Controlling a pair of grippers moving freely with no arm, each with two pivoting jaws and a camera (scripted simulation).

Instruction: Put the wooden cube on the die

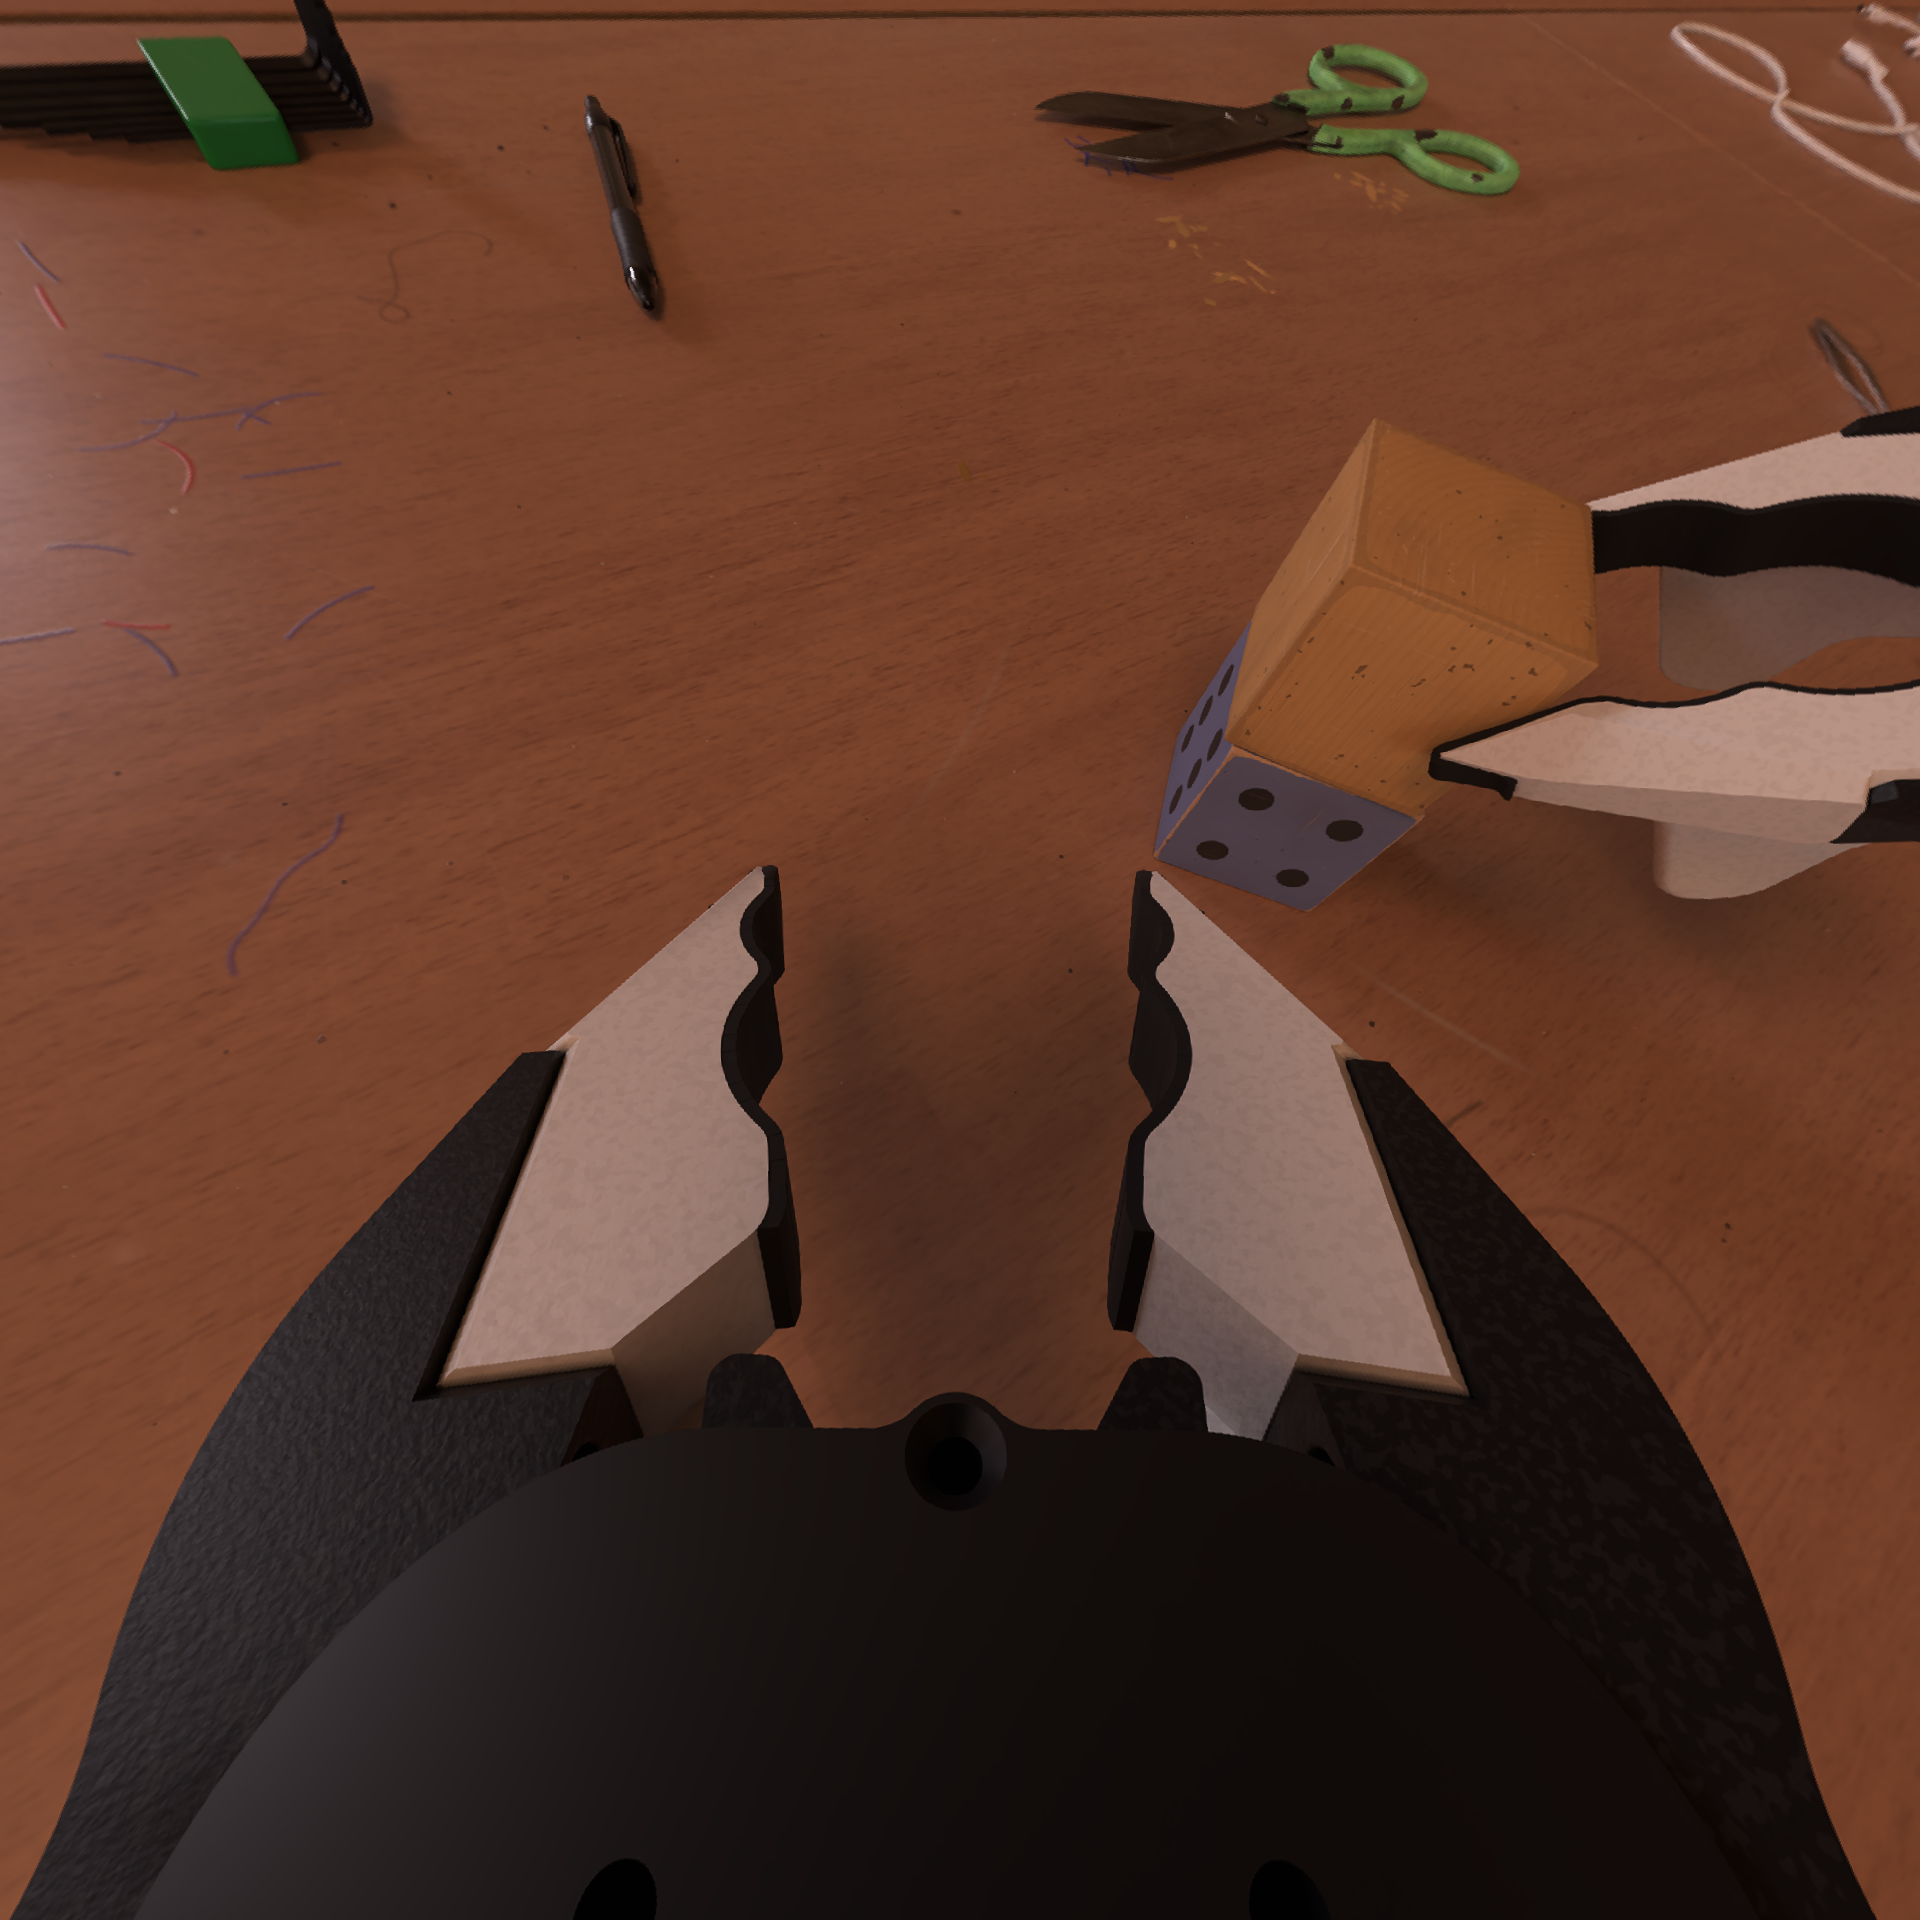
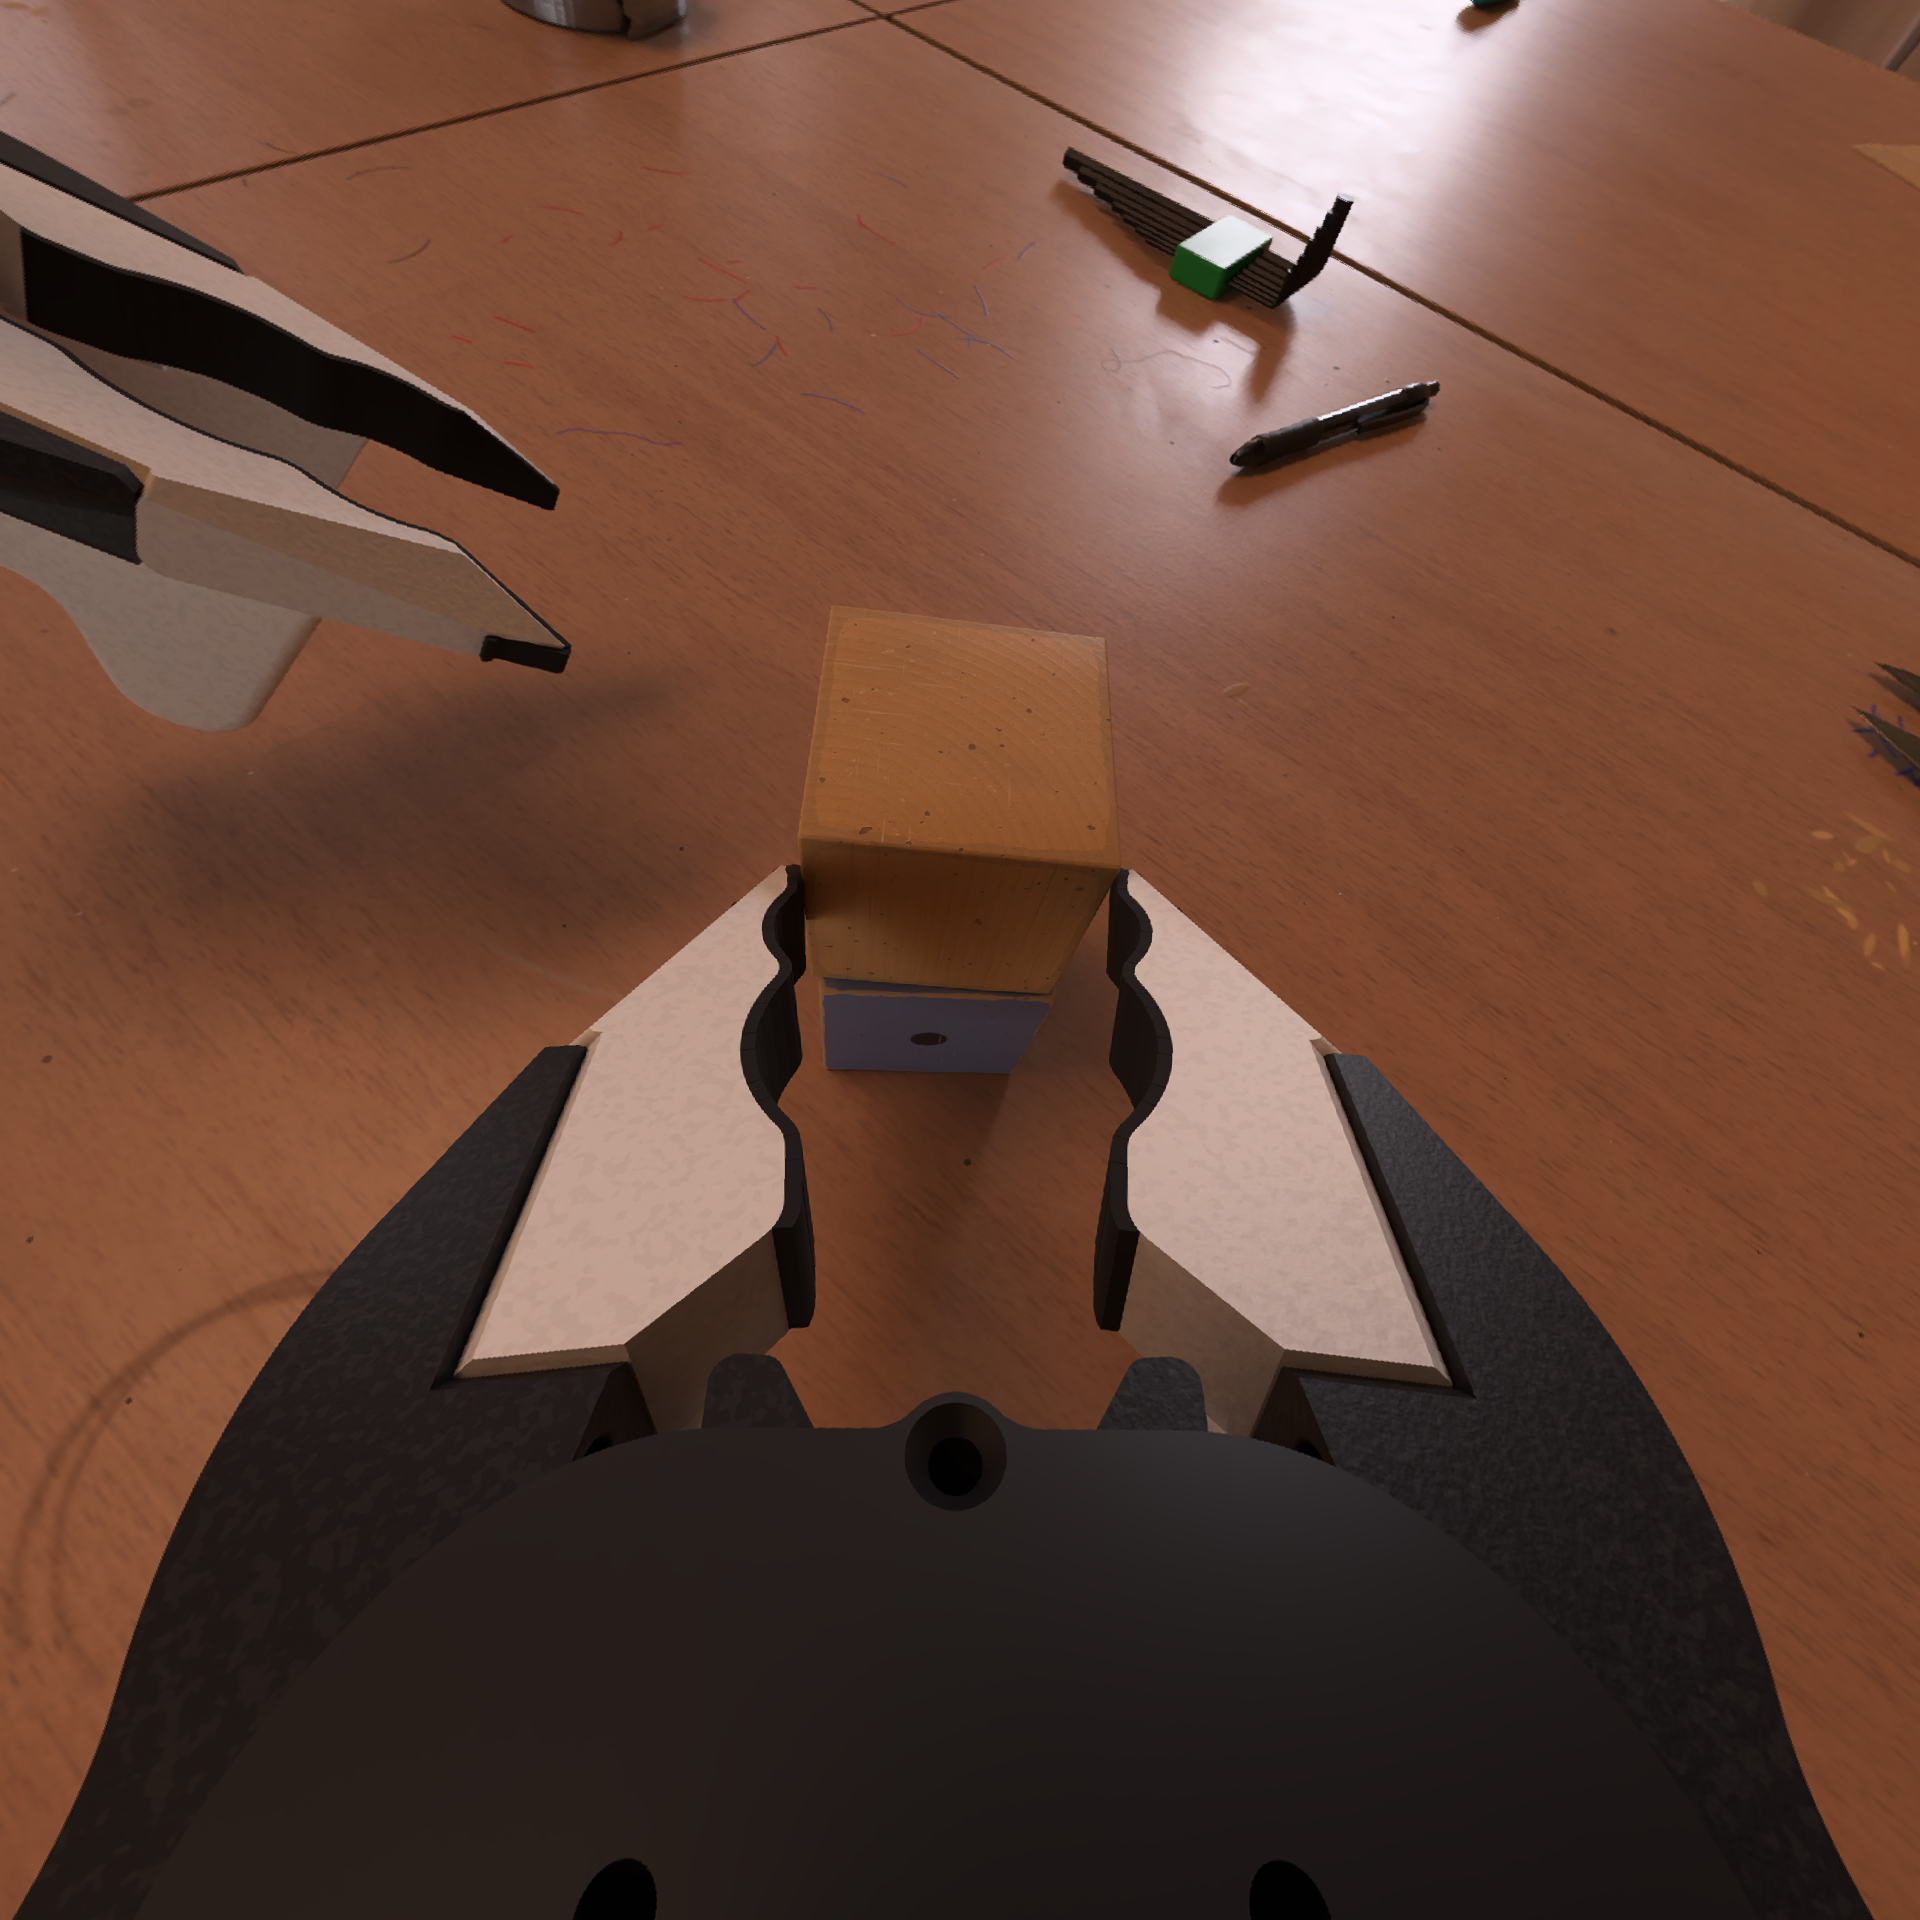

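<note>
Right claw [image 2: 954,894] at frame centre of own view, fingertips flanking wooden cube [image 2: 956,790] — whether pads press it or stand just off, cannot tell. Cube sits atop die [image 2: 930,1034], slightly skewed, overhanging one side. Placement step looks nearly done; next move likely calls for a clear spread of fingers and straight retreat without nudging stack. Left claw [image 1: 956,883] lower centre of own view — spread, holding nothing, just beside die [image 1: 1268,831]. Farther up tabletop [image 1: 831,571]: pen [image 1: 623,203], green-handled scissors [image 1: 1299,120].
</note>
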